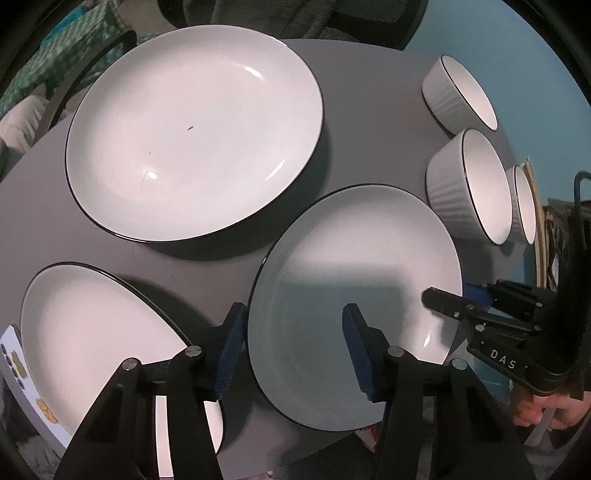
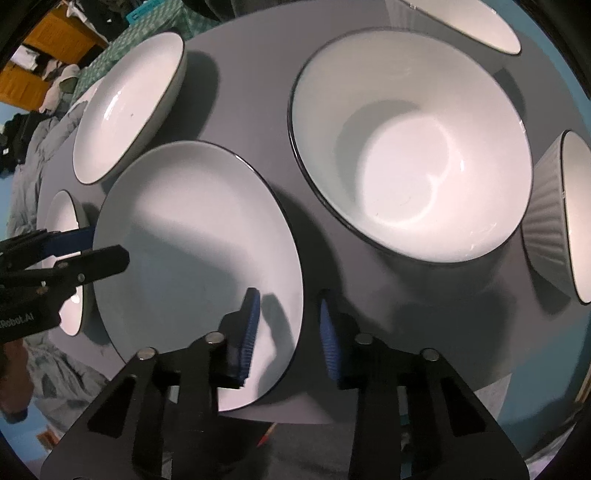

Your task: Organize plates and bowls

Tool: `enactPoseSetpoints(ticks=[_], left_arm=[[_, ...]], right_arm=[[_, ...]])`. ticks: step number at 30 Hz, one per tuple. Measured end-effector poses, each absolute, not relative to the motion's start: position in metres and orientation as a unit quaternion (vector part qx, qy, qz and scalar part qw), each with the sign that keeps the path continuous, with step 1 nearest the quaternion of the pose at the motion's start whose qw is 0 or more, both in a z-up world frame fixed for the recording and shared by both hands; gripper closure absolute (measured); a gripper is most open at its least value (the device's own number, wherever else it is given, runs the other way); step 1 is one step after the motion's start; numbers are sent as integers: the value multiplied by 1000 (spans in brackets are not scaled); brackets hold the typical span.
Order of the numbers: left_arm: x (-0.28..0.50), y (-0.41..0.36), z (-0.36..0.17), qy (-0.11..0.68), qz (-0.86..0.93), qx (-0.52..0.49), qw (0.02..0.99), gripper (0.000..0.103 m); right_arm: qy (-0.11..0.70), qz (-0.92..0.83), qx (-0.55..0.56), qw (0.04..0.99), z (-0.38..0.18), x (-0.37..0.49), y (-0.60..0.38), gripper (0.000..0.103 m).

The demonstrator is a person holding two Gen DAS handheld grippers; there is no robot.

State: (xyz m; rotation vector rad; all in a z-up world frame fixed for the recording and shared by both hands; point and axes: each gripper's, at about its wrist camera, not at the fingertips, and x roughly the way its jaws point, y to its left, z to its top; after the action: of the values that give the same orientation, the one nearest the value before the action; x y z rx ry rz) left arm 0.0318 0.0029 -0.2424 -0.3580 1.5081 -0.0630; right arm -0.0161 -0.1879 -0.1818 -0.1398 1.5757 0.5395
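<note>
A white black-rimmed plate point(image 1: 354, 280) lies at the near edge of the grey table point(image 1: 221, 266). My left gripper point(image 1: 293, 347) is open, its jaws straddling that plate's left rim. My right gripper point(image 2: 288, 332) is open, straddling the same plate's point(image 2: 192, 258) right rim. Each gripper shows in the other view: the right one point(image 1: 443, 299), the left one point(image 2: 107, 247). A larger plate point(image 1: 195, 129) lies behind, another plate point(image 1: 96, 332) at left. Three ribbed white bowls point(image 1: 461, 177) stand at right; the nearest bowl point(image 2: 410, 147) is right of the plate.
A chair back point(image 1: 295, 18) stands beyond the table. A teal patterned cloth point(image 1: 74, 48) and clutter lie at the far left. A printed card point(image 1: 22, 376) lies under the left plate. The blue floor point(image 1: 517, 55) shows past the table's right edge.
</note>
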Motion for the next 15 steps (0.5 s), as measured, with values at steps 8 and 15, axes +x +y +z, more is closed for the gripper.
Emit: enactPoseSetpoints(ticks=[8, 15], left_arm=[[28, 22, -262, 692, -5, -207, 691, 73], [21, 33, -260, 698, -5, -196, 689, 75]], right_arm=[[704, 251, -45, 662, -181, -16, -210, 85], [709, 251, -28, 658, -180, -16, -221, 85]])
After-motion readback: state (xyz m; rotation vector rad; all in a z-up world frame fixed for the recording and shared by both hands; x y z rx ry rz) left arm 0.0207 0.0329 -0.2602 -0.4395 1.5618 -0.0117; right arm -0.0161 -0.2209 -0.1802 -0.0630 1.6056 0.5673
